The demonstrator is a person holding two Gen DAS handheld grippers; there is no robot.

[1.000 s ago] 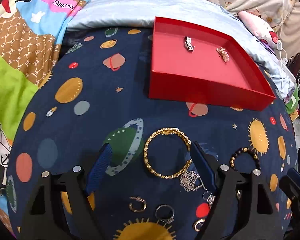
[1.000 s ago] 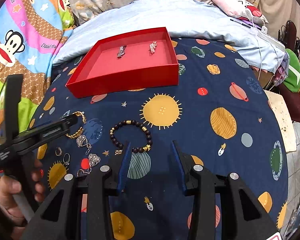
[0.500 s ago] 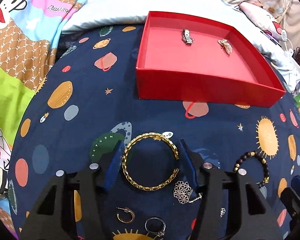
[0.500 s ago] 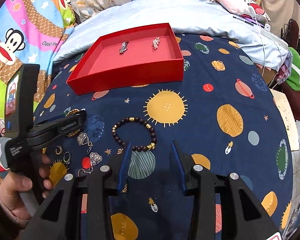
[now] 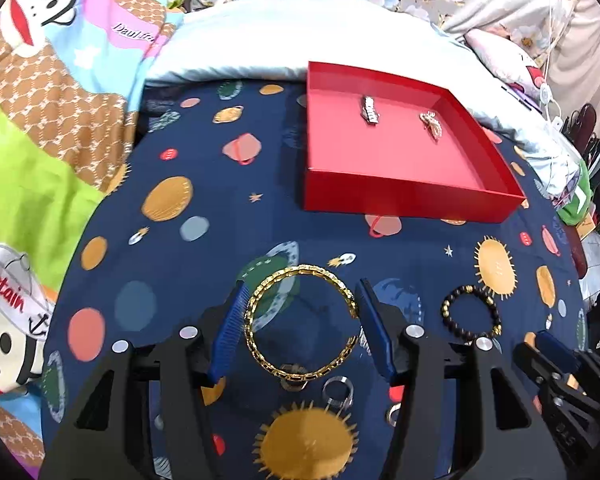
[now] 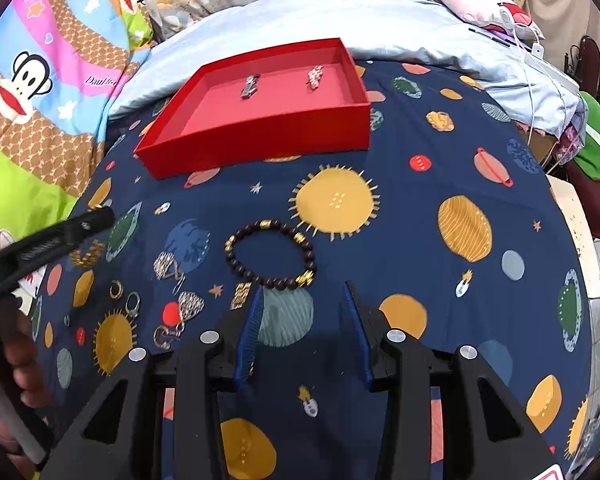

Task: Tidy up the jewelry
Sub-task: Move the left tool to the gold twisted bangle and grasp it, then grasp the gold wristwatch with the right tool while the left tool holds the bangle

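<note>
A gold chain bracelet (image 5: 300, 322) sits between the blue pads of my left gripper (image 5: 302, 298), lifted a little off the navy planet-print cloth; the pads touch its two sides. A red tray (image 5: 400, 196) lies beyond, holding a silver clip (image 5: 370, 109) and a gold brooch (image 5: 431, 125). A dark bead bracelet (image 6: 271, 254) lies on the cloth just ahead of my right gripper (image 6: 302, 298), which is open and empty. The left gripper also shows at the left edge of the right wrist view (image 6: 60, 236).
Small rings and earrings (image 6: 124, 298) and silver filigree pieces (image 6: 190, 304) lie on the cloth left of the bead bracelet. A pale blue pillow (image 6: 340, 12) lies behind the tray. Cartoon bedding is at the left, clutter past the right edge.
My left gripper closed in around the gold bracelet until the pads met its sides, then raised it slightly toward the tray. The right gripper barely moved.
</note>
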